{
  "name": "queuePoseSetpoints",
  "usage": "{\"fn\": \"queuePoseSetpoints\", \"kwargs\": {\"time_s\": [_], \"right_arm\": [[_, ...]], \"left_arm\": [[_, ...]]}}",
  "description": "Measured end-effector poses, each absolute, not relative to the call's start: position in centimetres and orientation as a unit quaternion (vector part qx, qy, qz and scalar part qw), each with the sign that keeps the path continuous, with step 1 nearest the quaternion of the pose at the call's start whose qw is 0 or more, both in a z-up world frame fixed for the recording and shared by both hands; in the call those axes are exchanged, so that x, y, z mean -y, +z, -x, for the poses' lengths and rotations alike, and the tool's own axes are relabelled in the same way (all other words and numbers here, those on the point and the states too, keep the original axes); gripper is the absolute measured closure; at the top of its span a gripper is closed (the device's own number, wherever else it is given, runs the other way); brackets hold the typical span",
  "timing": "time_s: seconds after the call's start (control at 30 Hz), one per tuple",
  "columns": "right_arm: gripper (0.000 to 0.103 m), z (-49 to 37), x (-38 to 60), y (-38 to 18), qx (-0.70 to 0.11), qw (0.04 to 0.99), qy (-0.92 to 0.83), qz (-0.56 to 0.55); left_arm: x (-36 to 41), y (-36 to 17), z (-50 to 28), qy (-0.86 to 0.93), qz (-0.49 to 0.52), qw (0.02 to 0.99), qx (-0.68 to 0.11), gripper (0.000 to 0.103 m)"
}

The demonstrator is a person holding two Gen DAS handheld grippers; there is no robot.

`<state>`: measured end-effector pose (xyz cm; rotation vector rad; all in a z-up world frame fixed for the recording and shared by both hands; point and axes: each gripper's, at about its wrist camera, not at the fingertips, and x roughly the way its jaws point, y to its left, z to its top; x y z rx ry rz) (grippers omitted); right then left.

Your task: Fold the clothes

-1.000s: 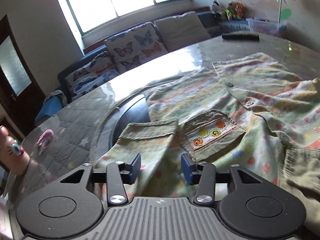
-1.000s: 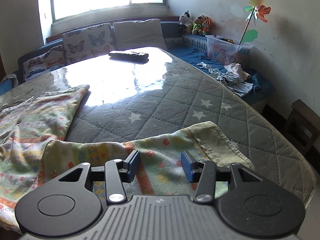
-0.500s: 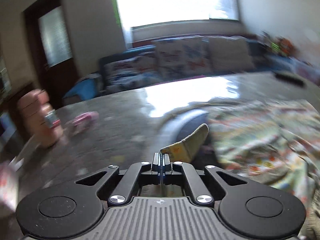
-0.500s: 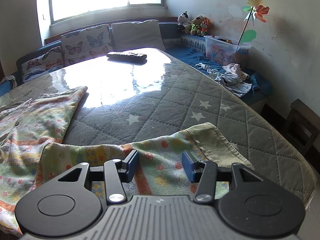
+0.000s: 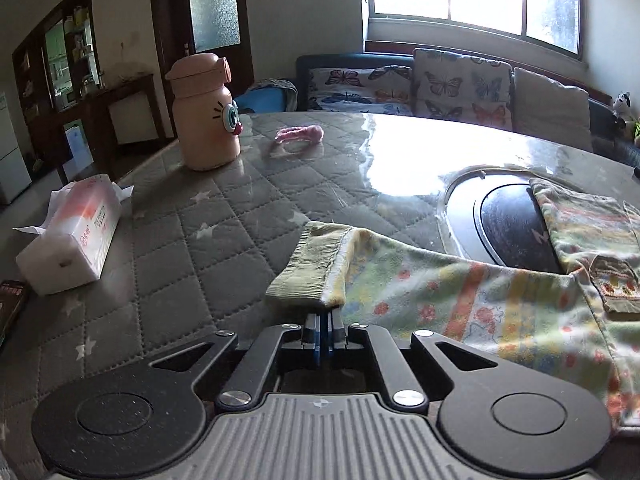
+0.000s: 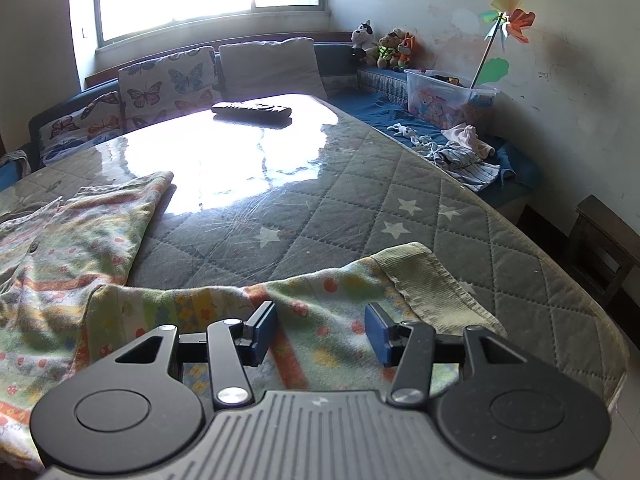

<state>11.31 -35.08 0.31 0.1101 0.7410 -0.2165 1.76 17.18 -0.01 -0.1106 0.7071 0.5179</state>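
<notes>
A child's flower-print jacket (image 5: 472, 292) with green ribbed cuffs lies spread on the quilted grey table. My left gripper (image 5: 322, 320) is shut on the edge of its left sleeve by the cuff (image 5: 308, 268), stretched out leftwards. In the right wrist view the jacket body (image 6: 60, 248) lies at left and the other sleeve (image 6: 320, 320) runs under my right gripper (image 6: 322, 330), which is open just above it, near the cuff (image 6: 432, 284).
A pink pig-shaped bottle (image 5: 206, 114), a pink toy (image 5: 300, 136) and a tissue pack (image 5: 72, 236) stand on the table's left part. A dark round inset (image 5: 508, 224) lies under the jacket. A remote (image 6: 252, 110) lies at the far edge. The table edge (image 6: 592, 320) is near right.
My left gripper shut on the left sleeve and pulled it out to the left, swinging the view toward the bottle. My right gripper stayed open over the other sleeve.
</notes>
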Motion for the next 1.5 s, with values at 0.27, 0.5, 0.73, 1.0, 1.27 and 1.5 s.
{"fn": "queuePoseSetpoints", "kwargs": {"time_s": [0.27, 0.5, 0.73, 1.0, 1.27, 1.5], "right_arm": [[0.049, -10.4, 34.8, 0.2, -0.363, 0.924, -0.103, -0.055], [0.047, -10.3, 35.2, 0.3, -0.365, 0.924, -0.100, -0.050], [0.047, -10.3, 34.9, 0.3, -0.364, 0.925, -0.099, -0.053], [0.044, -11.9, 34.6, 0.1, -0.356, 0.931, -0.073, -0.047], [0.044, -14.4, 32.4, 0.0, -0.348, 0.936, -0.037, -0.028], [0.049, -16.4, 30.7, 1.7, -0.358, 0.933, 0.007, -0.033]], "left_arm": [[-18.3, 0.5, -1.7, 0.247, 0.076, 0.905, -0.338, 0.059], [-19.9, 0.6, -1.5, 0.270, 0.099, 0.897, -0.334, 0.054], [-20.5, -0.1, -3.4, 0.262, 0.073, 0.900, -0.339, 0.078], [-20.1, -0.5, -3.8, 0.283, 0.052, 0.899, -0.329, 0.094], [-20.8, -0.2, -1.3, 0.312, 0.065, 0.888, -0.331, 0.094], [-20.7, 1.1, -1.1, 0.316, 0.045, 0.884, -0.341, 0.069]]}}
